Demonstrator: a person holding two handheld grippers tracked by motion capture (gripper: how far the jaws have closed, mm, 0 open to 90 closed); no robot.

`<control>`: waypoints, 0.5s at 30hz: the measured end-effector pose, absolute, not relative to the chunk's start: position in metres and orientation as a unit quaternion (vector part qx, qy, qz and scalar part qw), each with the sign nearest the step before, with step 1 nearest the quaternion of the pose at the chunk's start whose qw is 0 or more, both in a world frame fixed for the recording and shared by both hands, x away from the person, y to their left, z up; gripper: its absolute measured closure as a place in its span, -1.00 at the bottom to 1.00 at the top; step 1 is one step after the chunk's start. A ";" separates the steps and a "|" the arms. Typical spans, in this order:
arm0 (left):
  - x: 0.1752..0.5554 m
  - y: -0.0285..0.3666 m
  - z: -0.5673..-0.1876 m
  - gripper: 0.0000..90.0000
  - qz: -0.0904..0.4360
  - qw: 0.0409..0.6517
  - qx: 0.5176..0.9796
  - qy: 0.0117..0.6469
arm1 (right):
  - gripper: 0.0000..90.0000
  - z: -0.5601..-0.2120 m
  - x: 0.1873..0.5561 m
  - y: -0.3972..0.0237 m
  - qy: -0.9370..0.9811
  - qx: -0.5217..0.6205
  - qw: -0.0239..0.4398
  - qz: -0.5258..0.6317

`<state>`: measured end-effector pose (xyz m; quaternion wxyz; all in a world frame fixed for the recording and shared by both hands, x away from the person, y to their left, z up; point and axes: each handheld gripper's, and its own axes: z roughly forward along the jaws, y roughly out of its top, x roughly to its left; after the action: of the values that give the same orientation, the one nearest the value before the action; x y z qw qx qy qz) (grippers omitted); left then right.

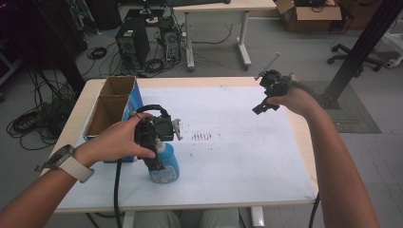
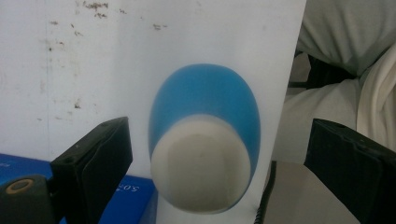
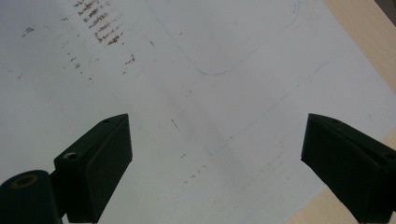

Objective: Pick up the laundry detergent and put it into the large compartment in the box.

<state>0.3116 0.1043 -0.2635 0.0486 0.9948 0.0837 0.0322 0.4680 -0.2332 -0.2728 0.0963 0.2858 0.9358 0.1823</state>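
Left gripper (image 2: pixel 201 154) is hovering over the blue bottle (image 1: pixel 165 164), jaws wide and straddling its white cap (image 2: pixel 201 170) without touching; grasp not yet made. Bottle is standing at 7 o'clock on the white mat (image 1: pixel 228 152). Right gripper (image 3: pixel 215 158) is idling wide-open at 2 o'clock. Bottle label is unreadable, mostly hidden.

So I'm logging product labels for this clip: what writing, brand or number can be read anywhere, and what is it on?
"SOF": a scrap of white print on the blue box, upside down in the left gripper view and cut off, so this reading is unsure.
Blue bottle: pale marks low on its side, too blurred to read.
White sheet: brown smudges and faint blue lines, no letters.
Nothing else legible.
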 end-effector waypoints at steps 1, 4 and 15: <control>0.312 0.104 -0.265 -0.83 0.032 0.048 0.995 0.085 | -0.81 -0.273 0.468 -0.233 0.936 0.286 0.096 0.183; 0.314 0.106 -0.269 -0.82 0.032 0.048 0.995 0.087 | -0.81 -0.273 0.469 -0.233 0.936 0.286 0.096 0.184; 0.319 0.108 -0.278 -0.75 0.028 0.046 0.995 0.089 | -0.81 -0.273 0.470 -0.237 0.934 0.291 0.096 0.185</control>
<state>0.3188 0.1084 -0.2775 0.0465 0.9946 0.0890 0.0279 0.4705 -0.2368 -0.2727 0.0961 0.2908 0.9338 0.1852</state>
